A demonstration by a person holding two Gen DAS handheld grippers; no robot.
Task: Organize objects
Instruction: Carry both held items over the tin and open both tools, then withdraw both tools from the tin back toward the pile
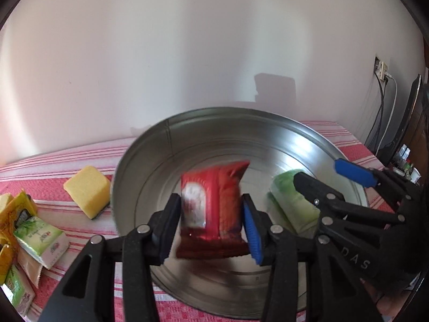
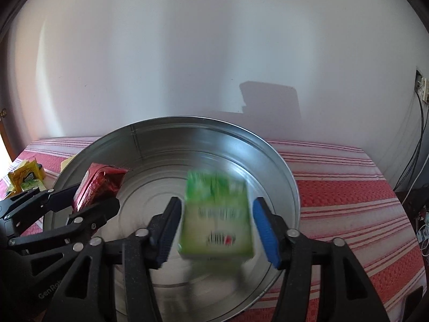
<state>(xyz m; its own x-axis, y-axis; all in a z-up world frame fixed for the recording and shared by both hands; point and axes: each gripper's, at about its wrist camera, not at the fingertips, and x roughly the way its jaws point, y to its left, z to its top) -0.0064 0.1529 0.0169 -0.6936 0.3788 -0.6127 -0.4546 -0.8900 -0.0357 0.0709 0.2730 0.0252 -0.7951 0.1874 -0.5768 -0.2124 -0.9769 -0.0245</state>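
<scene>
Both claws are hanging over the big round silver metal pan [image 1: 187, 145]. Left claw [image 1: 211, 230] is squeezing a shiny red snack packet [image 1: 211, 209]; right claw [image 2: 214, 230] looks loose around a green packet [image 2: 217, 220], probably to drop them inside.

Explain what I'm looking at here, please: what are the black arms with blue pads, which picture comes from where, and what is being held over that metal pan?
Each picture comes from a fisheye camera riding on a hand-held two-finger tool, looking along its fingers. In the left-wrist view, the left tool appears to grip a red packet above the round metal pan; the other tool enters from the right. In the right-wrist view, the right tool has a blurred green packet between its pads; whether they press it is unclear. The pan sits on a red striped cloth. Left of it lie a yellow sponge and more packets.
</scene>
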